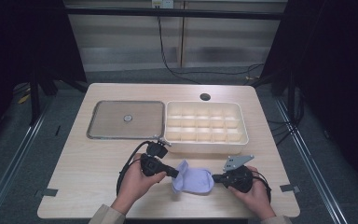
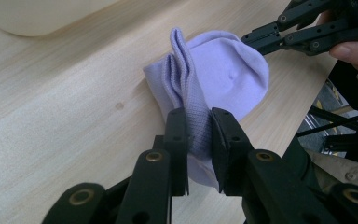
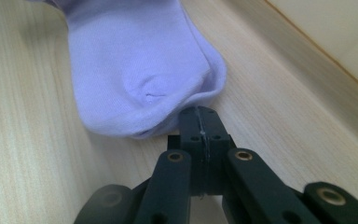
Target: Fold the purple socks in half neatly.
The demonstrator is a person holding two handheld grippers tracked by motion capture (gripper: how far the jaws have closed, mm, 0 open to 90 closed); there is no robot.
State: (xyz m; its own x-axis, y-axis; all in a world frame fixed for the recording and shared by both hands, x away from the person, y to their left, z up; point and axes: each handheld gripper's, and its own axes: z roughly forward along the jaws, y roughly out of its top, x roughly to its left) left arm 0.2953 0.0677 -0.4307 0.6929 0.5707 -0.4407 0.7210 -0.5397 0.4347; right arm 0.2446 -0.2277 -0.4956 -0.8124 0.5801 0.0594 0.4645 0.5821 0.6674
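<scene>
Partly gripper-hidden (image 2: 198,140) lilac sock (image 2: 223,74).

black hand-held gripper (image 2: 199,135), brass rivets, trailing cable, beige sleeves (image 1: 105,215)

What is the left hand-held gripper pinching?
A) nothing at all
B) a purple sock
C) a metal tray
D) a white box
B: in the left gripper view the left hand-held gripper has its jaws closed on a bunched fold of the purple sock, which lies on the table.
</scene>
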